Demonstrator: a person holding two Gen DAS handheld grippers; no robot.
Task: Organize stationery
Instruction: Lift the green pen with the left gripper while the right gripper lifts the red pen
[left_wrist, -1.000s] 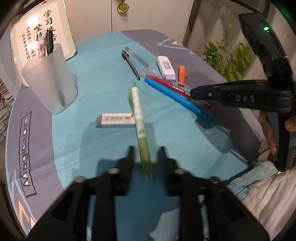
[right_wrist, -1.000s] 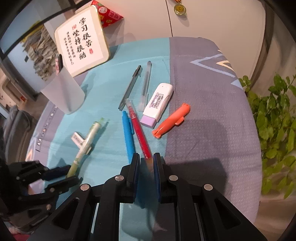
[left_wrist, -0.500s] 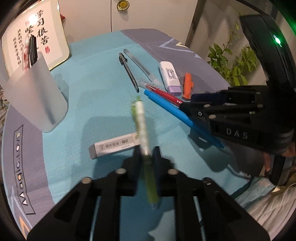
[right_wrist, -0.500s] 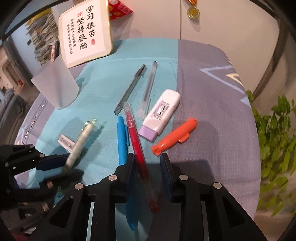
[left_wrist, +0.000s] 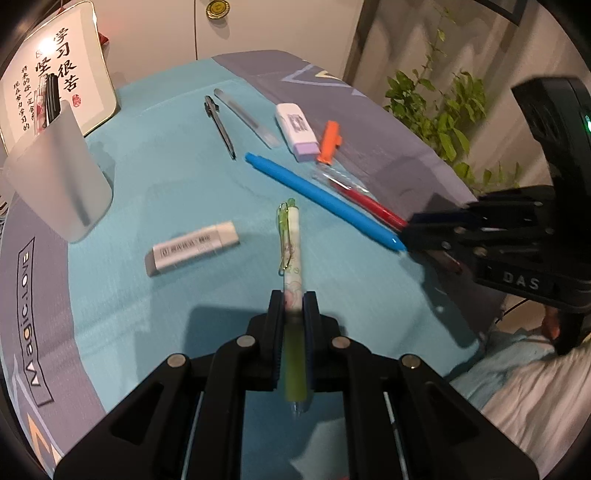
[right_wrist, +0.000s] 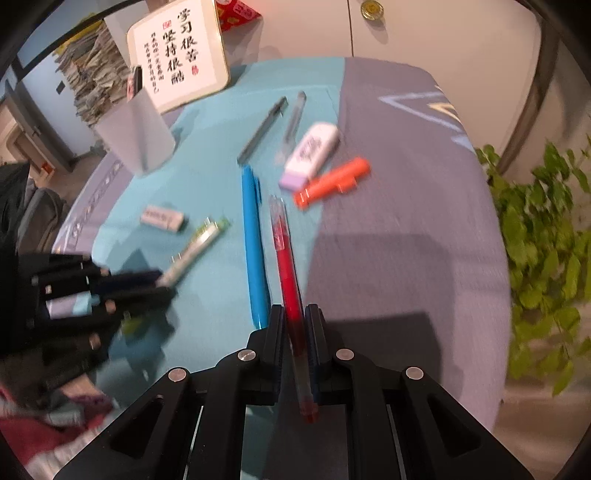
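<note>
My left gripper (left_wrist: 293, 299) is shut on a green and white pen (left_wrist: 291, 243), which points away over the teal cloth. My right gripper (right_wrist: 294, 314) is shut on a red pen (right_wrist: 286, 258), gripped near its tip end. A blue pen (right_wrist: 255, 240) lies just left of the red one. In the left wrist view the right gripper (left_wrist: 410, 229) shows at the right with the red pen (left_wrist: 369, 206) in it. A frosted pen cup (left_wrist: 55, 173) with several pens stands at the far left.
On the cloth lie a white eraser (left_wrist: 192, 249), a black pen (left_wrist: 220, 127), a clear pen (left_wrist: 247, 118), a white and purple block (left_wrist: 297, 131) and an orange clip-like piece (left_wrist: 328, 142). A framed calligraphy sign (left_wrist: 62, 74) leans behind the cup. A plant (right_wrist: 546, 229) stands past the table's right edge.
My left gripper closed on the green pen, which lay between open jaws a second ago. My right gripper took the red pen and drew it back from the blue pen.
</note>
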